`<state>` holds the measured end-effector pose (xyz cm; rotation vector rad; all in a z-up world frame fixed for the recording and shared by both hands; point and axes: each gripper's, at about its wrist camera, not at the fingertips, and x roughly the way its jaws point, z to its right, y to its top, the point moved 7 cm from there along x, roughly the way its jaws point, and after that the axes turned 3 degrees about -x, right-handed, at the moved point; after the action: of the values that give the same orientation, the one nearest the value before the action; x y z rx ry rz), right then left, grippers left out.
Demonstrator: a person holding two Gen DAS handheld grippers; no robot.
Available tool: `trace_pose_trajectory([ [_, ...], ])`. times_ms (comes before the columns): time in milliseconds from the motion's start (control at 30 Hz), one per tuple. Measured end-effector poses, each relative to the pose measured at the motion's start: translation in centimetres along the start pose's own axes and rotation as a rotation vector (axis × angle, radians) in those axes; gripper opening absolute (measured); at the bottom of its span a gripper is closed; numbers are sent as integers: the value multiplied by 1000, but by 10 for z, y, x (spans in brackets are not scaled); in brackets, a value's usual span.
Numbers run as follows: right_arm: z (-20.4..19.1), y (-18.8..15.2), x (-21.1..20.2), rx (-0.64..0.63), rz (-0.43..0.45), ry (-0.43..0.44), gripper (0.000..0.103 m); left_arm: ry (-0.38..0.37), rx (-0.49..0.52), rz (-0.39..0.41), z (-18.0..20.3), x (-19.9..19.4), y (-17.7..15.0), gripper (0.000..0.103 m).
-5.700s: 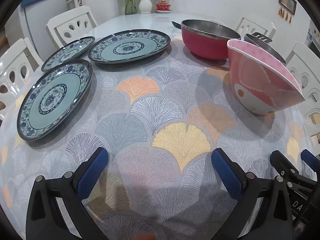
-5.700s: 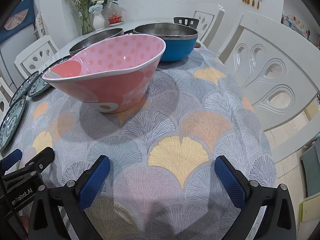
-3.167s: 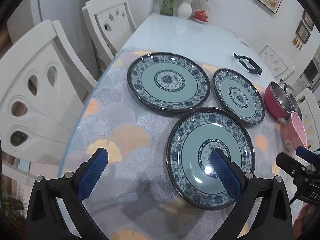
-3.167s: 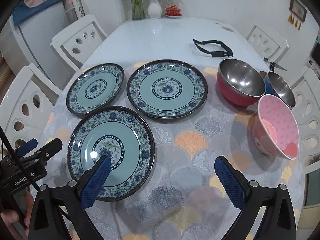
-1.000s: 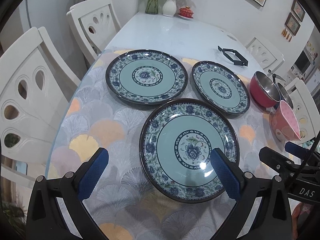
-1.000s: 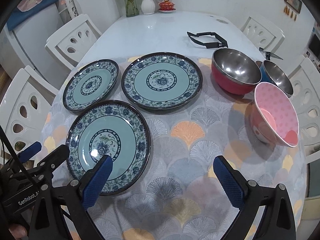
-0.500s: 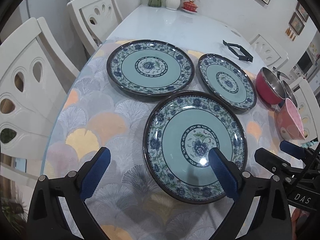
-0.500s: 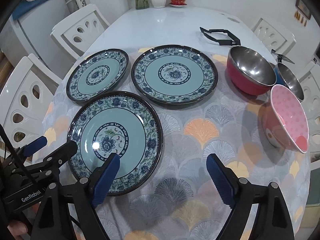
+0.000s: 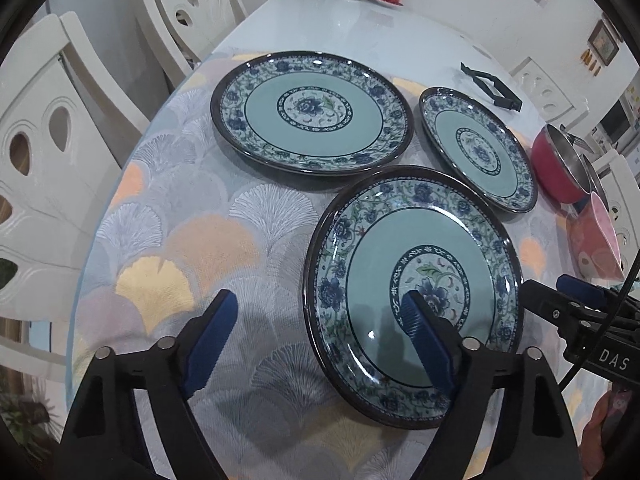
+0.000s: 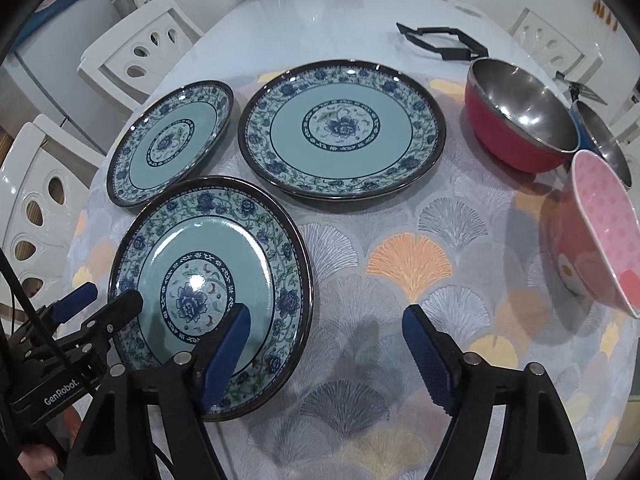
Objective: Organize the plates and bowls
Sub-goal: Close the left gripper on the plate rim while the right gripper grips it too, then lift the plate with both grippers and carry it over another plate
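Cloth [image 9: 224, 240] patterned with grey, yellow and orange fans is covering the near part of the white worktop [image 10: 340, 16], with white chairs [image 9: 44, 168] standing around it and a vase and a small red pot sitting at the far end.

The left claw [image 9: 316, 336] is hanging over the near plate's left edge, its jaws having just been closing but still apart, gripping nothing: one blue pad over the cloth, the other over the plate's middle. The right claw [image 10: 324, 354] is doing the same at that plate's right edge, jaws likewise narrowing yet unclenched, one pad above the plate and one above the cloth.

The near plate [image 10: 208, 248] is lying flat between the two claws. Beyond it, a larger plate [image 10: 340, 128] and a smaller plate [image 10: 168, 140] are sitting side by side. To the right, a red bowl [image 10: 516, 120], a blue bowl [image 10: 600, 140] and a pink bowl [image 10: 600, 232] are standing in a cluster, the pink one tilted.
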<state>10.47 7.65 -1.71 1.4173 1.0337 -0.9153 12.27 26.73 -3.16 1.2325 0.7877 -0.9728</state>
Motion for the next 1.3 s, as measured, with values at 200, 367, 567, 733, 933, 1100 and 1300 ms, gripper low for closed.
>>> trace_pose_trajectory([
  [200, -4, -1, 13, -2, -32, 35, 64, -19, -12, -18, -4, 8, 1, 63],
  [367, -4, 0, 22, -6, -54, 41, 51, -44, -16, 0, -6, 9, 6, 53],
  [567, -10, 4, 26, -29, -49, 62, 39, -77, -11, 2, -5, 11, 11, 34],
  [733, -21, 7, 28, -48, -47, 88, 33, -128, -16, -6, 0, 12, 11, 22],
  [933, -28, 4, 27, -92, -39, 85, 33, -127, -19, 2, 1, 12, 10, 22],
  [1100, -28, 5, 17, -88, -15, 137, 32, -115, -6, 20, -1, 5, 10, 22],
  [1300, -38, -3, -20, -128, 42, 144, 32, -119, -7, 73, -6, -27, 13, 22],
])
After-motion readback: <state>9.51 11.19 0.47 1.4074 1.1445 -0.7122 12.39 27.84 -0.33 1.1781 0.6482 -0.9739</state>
